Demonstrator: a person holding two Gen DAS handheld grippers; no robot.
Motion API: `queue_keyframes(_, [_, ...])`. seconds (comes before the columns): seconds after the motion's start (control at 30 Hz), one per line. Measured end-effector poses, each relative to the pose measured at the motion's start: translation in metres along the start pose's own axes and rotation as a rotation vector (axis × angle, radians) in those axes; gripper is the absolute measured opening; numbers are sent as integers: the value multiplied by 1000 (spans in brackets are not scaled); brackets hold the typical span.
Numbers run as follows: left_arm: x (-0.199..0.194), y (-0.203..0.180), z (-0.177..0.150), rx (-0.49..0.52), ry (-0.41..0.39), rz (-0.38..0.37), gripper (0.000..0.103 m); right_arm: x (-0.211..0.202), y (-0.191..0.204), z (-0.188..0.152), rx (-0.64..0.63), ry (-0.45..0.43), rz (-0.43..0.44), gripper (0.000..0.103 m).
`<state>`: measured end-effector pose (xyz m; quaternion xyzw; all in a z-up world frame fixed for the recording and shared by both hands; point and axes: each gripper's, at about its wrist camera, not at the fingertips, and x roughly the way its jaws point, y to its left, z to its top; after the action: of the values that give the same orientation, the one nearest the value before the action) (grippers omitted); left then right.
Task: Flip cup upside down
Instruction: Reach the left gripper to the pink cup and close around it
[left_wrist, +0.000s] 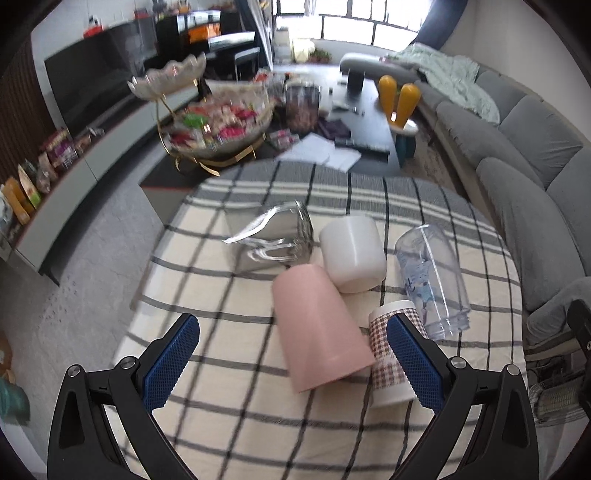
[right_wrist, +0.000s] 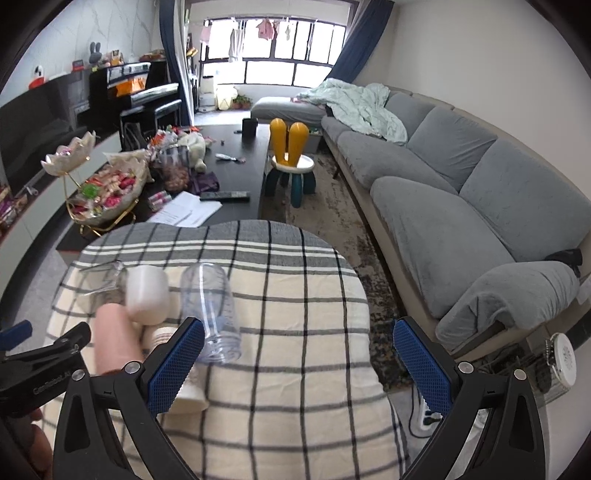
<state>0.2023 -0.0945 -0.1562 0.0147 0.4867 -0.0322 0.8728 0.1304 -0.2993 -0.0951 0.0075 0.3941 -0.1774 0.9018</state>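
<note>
- Cups lie in a bunch on the checked cloth (left_wrist: 229, 424) that covers the table.
- Pink cup (left_wrist: 319, 328) lies on its side just ahead of the left tongs (left_wrist: 291, 354), between the two blue pads.
- Its long way runs from far to near, with the wide end toward the tongs.
- Left tongs are wide apart and hold nothing. Their right pad (left_wrist: 415, 360) sits in front of the checked-pattern cup (left_wrist: 389, 354), which touches the pink cup.
- White cup (left_wrist: 352, 253) lies on its side just past the pink cup, touching it.
- Clear cup (left_wrist: 432, 277) lies on its side to the right, its long way running far to near.
- Clear glass thing (left_wrist: 275, 236) is behind them, too blurry to make out well.
- Right tongs (right_wrist: 298, 363) are wide apart too and hold nothing. They hang over bare cloth, with the cups off to their left.
- Cloth's far edge is behind the cups. Its right edge drops to the floor near the grey sofa (right_wrist: 461, 199).
</note>
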Motion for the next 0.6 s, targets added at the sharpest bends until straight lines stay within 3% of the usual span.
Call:
queue_keyframes(0.3, [61, -10, 2, -46, 146, 2, 101, 54, -5, -5, 8, 75, 24, 103])
queue_keyframes(0.5, [87, -10, -1, -69, 222, -9, 92, 69, 1, -8, 7, 84, 39, 103])
queue_keyframes(0.6, [95, -9, -2, -82, 255, -37, 82, 79, 3, -11, 21, 110, 55, 103])
